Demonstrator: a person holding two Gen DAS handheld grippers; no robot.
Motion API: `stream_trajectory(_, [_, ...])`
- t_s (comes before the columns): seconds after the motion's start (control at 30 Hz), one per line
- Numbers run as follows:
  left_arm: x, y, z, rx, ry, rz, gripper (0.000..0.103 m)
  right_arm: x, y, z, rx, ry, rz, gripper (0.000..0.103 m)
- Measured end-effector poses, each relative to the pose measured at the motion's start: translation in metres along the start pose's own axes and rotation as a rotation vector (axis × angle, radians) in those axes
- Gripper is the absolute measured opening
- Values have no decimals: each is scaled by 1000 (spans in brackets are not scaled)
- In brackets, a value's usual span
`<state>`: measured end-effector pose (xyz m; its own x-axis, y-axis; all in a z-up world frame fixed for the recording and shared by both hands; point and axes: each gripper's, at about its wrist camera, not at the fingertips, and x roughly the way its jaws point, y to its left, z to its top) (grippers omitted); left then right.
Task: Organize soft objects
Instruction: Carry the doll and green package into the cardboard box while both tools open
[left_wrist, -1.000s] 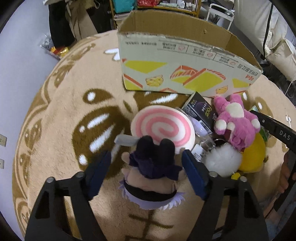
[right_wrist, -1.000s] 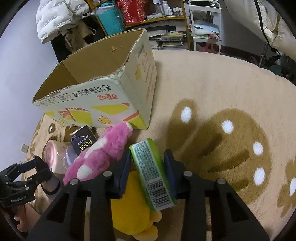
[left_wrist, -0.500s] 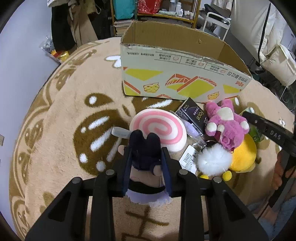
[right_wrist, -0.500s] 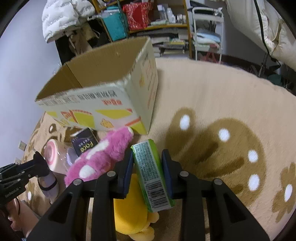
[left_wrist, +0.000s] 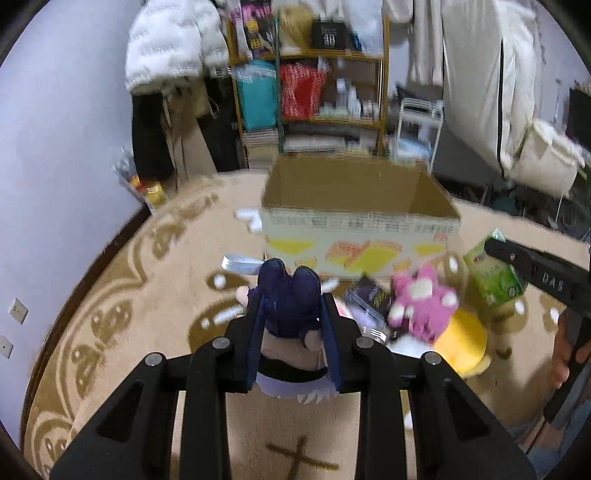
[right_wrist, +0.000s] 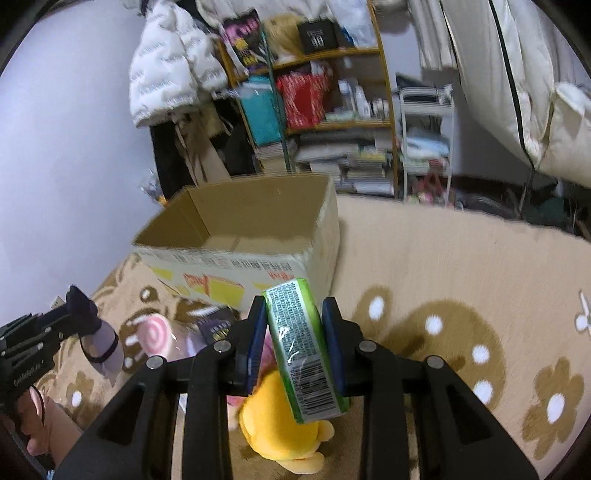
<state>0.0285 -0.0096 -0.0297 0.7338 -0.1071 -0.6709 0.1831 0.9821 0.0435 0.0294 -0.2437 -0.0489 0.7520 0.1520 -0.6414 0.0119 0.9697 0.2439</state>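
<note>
1. Gripping a small plush doll (left_wrist: 290, 310), the left gripper (left_wrist: 291, 325) has its jaws drawn nearly together, the blue pads pressed into the doll's dark-clad legs and body. The doll hangs head-down toward the camera, its pale hair fringe below the pads. The jaws closed on it within the last second, though they have sat at this width for the last half second. It is judged light and very compressible; a hold across the stuffed trunk, as here, should stay more secure than one on a limb or on the ribbon tag (left_wrist: 240, 264) at its feet.

2. Held by the right gripper (right_wrist: 295, 343) is a green pack (right_wrist: 304, 350), flat-sided, film-wrapped, with a barcode at its near end. The jaws are fully drawn in on its two long faces. Its wrapper looks slick, so it may slide lengthwise if the grip loosens; the contents seem soft but firmer than plush.

3. Lying on the tan rug (right_wrist: 443, 266) below both tools: a yellow plush (right_wrist: 280, 421), a pink plush (left_wrist: 421, 306), a pink-swirl cushion (right_wrist: 157, 336) and a dark carton (right_wrist: 218, 325). All are apart from the grippers. The plush items should deform readily and are best taken at the body.

4. Standing beyond them, the open cardboard box (right_wrist: 236, 236) is upright on the rug, its visible floor bare. It is judged the likely destination.

5. Behind it, cluttered shelves (right_wrist: 332, 122) fill the background, blurred.
</note>
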Motion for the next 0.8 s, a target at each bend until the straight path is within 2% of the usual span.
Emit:
stream_trajectory(0.2, [-26, -3, 15, 6, -162, 3, 28, -21, 10, 10, -35, -112, 27, 32])
stream_trajectory(0.37, [-37, -5, 29, 11, -251, -19, 28, -26, 19, 25, -49, -148, 63, 32])
stream_trajectory(0.57, [-43, -14, 56, 45, -329, -19, 28, -25, 19, 45, -51, -180, 102, 32])
stream_trajectory(0.8, [-22, -17, 93, 53, -369, -13, 28, -1, 19, 68, -71, -179, 110, 32])
